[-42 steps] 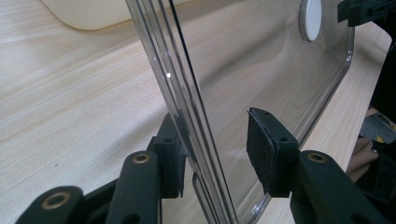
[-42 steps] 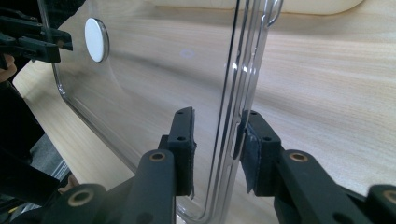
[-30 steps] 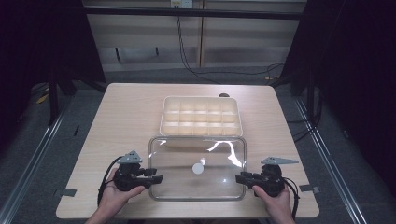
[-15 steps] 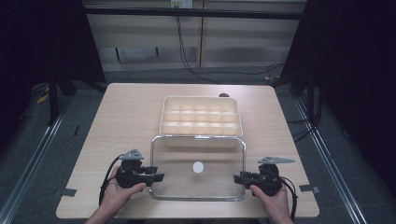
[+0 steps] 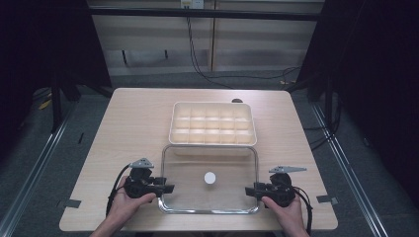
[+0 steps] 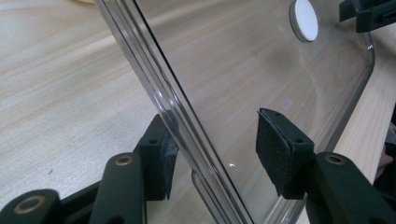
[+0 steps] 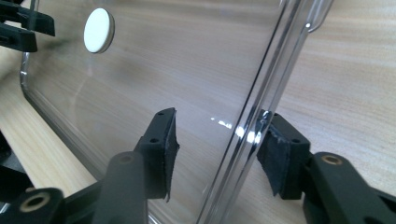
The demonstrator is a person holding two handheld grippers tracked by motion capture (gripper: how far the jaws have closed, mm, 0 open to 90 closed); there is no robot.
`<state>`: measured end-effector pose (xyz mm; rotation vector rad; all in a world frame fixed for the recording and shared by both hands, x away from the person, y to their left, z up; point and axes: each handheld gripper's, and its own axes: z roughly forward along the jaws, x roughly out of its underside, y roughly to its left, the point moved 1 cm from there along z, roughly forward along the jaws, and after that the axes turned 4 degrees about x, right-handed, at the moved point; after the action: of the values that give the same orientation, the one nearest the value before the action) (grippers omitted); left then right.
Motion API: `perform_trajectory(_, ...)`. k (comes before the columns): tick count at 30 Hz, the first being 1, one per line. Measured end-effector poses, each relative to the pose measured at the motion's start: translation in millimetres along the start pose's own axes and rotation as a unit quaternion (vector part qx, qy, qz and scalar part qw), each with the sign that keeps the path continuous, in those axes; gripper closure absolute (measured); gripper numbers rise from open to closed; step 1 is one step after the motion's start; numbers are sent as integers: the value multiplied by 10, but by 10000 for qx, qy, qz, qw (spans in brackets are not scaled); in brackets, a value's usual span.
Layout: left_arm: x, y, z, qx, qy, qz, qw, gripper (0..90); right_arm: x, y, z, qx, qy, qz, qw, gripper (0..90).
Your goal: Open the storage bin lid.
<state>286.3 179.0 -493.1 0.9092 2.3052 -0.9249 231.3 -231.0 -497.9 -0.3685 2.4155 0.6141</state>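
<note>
My left tongs and right tongs are spread around the side rims of the clear lid, flat on the near tabletop before the compartment box, so I should pinch both together, evenly.

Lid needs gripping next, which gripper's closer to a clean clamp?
Neither clearly. The left gripper and the right gripper each straddle an edge of the clear lid with jaws open. Probably both should close together.
</note>
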Motion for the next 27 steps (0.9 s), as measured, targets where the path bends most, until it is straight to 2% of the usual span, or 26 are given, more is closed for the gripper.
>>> perform_trajectory(2, 2, 1, 12, -77, 49, 19, 10000, 486, 6, 0, 20, 55, 52, -13, 10000, 461)
perform_trajectory(5, 4, 10, 18, -47, 51, -30, 10000, 485, 11, -4, 31, 70, 82, 8, 9999, 452)
perform_trajectory(13, 5, 19, 17, -46, 87, 13, 10000, 484, 8, -7, 33, 100, 35, 78, 9999, 453)
perform_trajectory(15, 8, -1, 21, -119, 85, 33, 9999, 484, 7, -7, 32, 145, 15, 62, 9999, 444)
perform_trajectory(17, 10, -38, 34, -289, 109, 183, 9994, 476, 8, -3, 31, 247, 18, 37, 9997, 423)
perform_trajectory(18, 14, -39, 47, -246, 131, 138, 9995, 474, 9, -4, 32, 291, 40, 27, 9996, 411)
perform_trajectory(20, 15, -30, 50, -348, 202, 164, 9991, 480, 9, -21, 29, 408, 39, 81, 9991, 413)
perform_trajectory(22, 15, -5, 44, -311, 247, 76, 9992, 493, 7, -43, 23, 412, 17, 90, 9991, 411)
perform_trajectory(27, 15, 0, 40, -281, 240, 47, 9993, 470, 5, -59, 15, 407, 27, 103, 9991, 404)
